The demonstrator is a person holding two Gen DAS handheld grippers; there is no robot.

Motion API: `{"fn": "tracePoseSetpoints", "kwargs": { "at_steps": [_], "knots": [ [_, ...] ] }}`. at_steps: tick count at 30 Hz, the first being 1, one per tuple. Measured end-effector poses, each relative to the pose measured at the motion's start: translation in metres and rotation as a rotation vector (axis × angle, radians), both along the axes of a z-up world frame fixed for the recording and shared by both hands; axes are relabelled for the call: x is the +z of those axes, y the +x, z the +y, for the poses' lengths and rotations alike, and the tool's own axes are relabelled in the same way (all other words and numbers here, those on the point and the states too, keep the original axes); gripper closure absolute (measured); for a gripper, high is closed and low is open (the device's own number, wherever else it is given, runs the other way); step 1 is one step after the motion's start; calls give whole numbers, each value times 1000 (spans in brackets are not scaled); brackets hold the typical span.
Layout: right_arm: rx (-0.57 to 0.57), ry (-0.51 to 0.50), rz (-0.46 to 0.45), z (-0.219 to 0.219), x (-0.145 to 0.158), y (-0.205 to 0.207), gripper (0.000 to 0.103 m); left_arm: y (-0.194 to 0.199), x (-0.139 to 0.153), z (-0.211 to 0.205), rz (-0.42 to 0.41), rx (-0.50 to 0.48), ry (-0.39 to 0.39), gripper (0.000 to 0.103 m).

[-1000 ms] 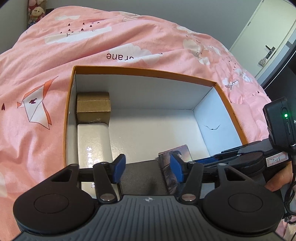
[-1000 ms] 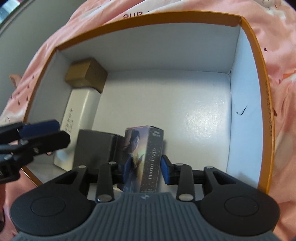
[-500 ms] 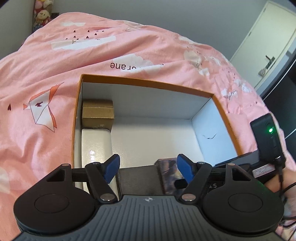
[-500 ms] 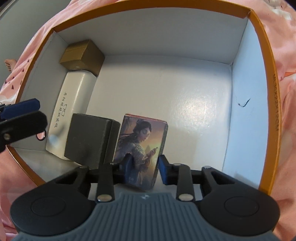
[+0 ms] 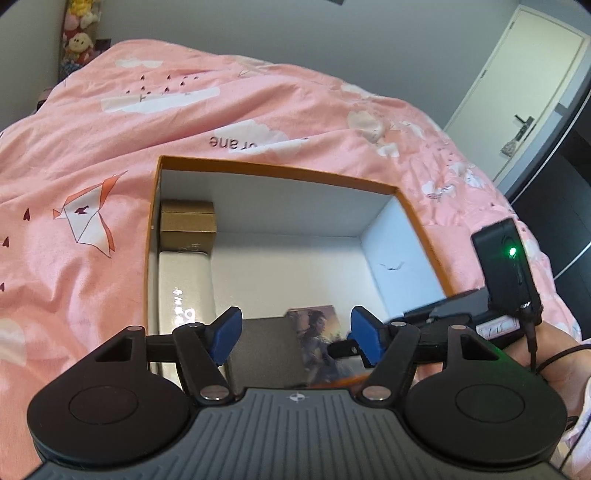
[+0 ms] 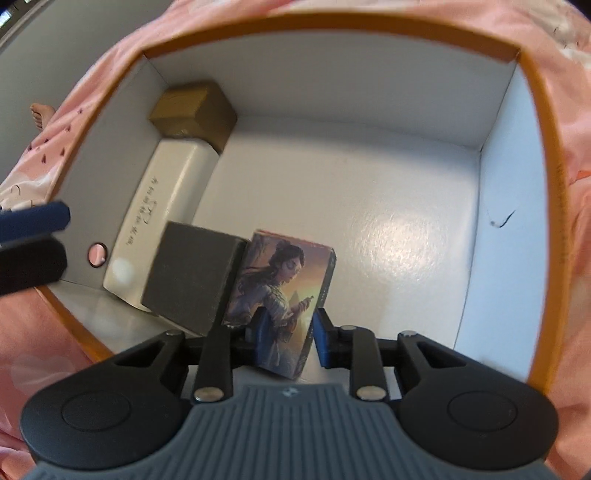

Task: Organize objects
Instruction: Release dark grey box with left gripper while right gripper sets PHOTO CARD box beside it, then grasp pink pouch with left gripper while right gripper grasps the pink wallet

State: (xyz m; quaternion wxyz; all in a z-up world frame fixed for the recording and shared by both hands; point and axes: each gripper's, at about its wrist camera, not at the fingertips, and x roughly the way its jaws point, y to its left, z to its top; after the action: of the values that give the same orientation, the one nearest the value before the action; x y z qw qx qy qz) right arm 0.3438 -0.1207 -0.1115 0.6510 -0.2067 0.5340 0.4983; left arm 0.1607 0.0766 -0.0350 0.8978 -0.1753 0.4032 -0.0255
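Observation:
An orange-rimmed white carton (image 6: 332, 22) lies on the bed. Along its left wall sit a brown box (image 6: 195, 107) and a long white box (image 6: 166, 206), with a dark grey box (image 6: 192, 273) beside them. My right gripper (image 6: 291, 321) is shut on a picture-printed card box (image 6: 284, 273), upright against the grey box. My left gripper (image 5: 295, 319) hangs above the carton's near edge (image 5: 277, 168). Its jaws stand wide and are closing, with nothing between the pads. The grey box (image 5: 262, 347) and card box (image 5: 317, 339) show beyond the gap.
A pink quilt (image 5: 110, 147) surrounds the carton. The carton's right half (image 6: 388, 221) is bare white floor. A person's hand (image 5: 554, 354) holds the right gripper (image 5: 443, 314). Plush toys (image 5: 77, 37) and a door (image 5: 517, 74) stand far off. A bare foot (image 6: 40, 114) shows at the left.
My left gripper opened wider and drew back and up from the carton. My right gripper closed on the card box, which turned its picture face toward the camera beside the grey box.

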Motion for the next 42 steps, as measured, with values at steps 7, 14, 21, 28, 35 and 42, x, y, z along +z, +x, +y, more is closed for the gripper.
{"fn": "tracePoseSetpoints", "kwargs": {
  "at_steps": [7,14,21,28,35,42],
  "knots": [
    [10,202,-91,-30,51,-24,50,-31,20,-14,-64,-24,3,25],
    [73,330,-210,-62,84,-62,26,-63,28,-14,-72,-5,3,25],
    [97,352,-225,-86,83,-98,31,-86,-2,-10,67,-6,-50,25],
    [187,242,-126,-94,53,-130,52,-106,-35,-15,237,-93,-104,25],
    [235,144,-45,-100,33,-149,63,-112,-61,-22,355,-140,-141,25],
    [216,100,-40,-103,25,-150,63,-112,-77,-36,419,-217,-118,25]
  ]
}}
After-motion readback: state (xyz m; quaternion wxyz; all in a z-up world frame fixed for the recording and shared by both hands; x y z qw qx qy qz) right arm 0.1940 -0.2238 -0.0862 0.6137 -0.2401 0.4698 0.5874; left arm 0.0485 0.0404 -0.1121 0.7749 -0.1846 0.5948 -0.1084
